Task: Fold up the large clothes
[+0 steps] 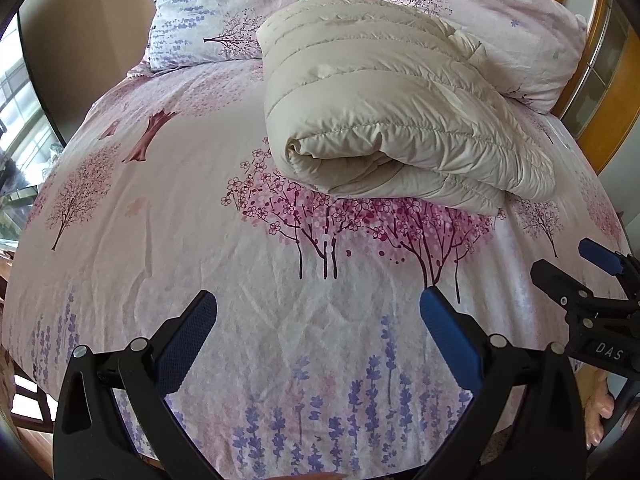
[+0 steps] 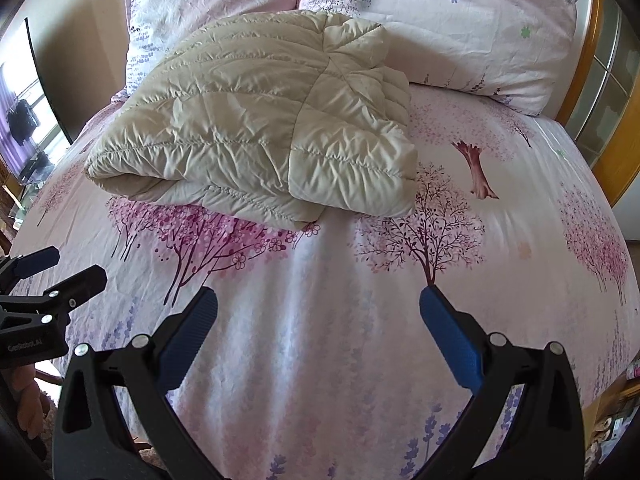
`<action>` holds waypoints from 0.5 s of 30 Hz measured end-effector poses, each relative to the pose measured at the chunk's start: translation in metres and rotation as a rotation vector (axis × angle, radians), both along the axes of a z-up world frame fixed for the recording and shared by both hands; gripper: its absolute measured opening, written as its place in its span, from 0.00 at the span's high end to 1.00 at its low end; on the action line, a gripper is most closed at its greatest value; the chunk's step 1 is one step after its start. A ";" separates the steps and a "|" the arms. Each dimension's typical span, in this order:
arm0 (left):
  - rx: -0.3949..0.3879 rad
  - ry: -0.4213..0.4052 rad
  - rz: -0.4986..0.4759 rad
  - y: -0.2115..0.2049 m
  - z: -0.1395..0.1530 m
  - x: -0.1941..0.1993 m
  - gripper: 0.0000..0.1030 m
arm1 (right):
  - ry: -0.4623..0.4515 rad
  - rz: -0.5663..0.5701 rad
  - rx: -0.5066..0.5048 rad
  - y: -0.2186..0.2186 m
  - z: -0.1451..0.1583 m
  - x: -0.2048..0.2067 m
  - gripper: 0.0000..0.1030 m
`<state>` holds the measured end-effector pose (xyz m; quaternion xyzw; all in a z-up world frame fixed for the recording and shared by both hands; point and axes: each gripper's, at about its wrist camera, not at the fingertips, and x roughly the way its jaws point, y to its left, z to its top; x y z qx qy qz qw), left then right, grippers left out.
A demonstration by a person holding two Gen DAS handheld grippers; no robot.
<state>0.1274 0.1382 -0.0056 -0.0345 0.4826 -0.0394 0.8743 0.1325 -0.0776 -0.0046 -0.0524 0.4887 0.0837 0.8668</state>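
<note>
A cream quilted puffer jacket (image 1: 384,108) lies folded into a thick bundle on the bed, its far end against the pillows; in the right wrist view the same jacket (image 2: 256,136) sits left of centre. My left gripper (image 1: 318,300) hovers open over the sheet, well short of the jacket, nothing between its blue pads. My right gripper (image 2: 318,300) is likewise open and empty, back from the bundle. Each gripper shows in the other's view: the right gripper (image 1: 568,264) at the right edge, the left gripper (image 2: 68,264) at the left edge.
The bed (image 1: 160,264) wears a pink sheet printed with trees and lavender. Two matching pillows (image 1: 208,16) (image 2: 472,28) lean at the head. A wooden headboard (image 2: 600,80) runs along the right. A window (image 1: 20,128) is far left. A person's hand (image 1: 600,412) holds the right gripper.
</note>
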 end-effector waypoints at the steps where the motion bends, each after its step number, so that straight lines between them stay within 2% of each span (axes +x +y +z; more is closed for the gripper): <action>1: 0.000 0.001 -0.001 0.000 0.000 0.000 0.01 | 0.002 -0.002 0.001 0.000 0.000 0.000 0.02; 15: 0.003 0.000 0.000 -0.003 -0.001 0.000 0.01 | 0.015 -0.012 0.003 0.001 -0.005 0.002 0.02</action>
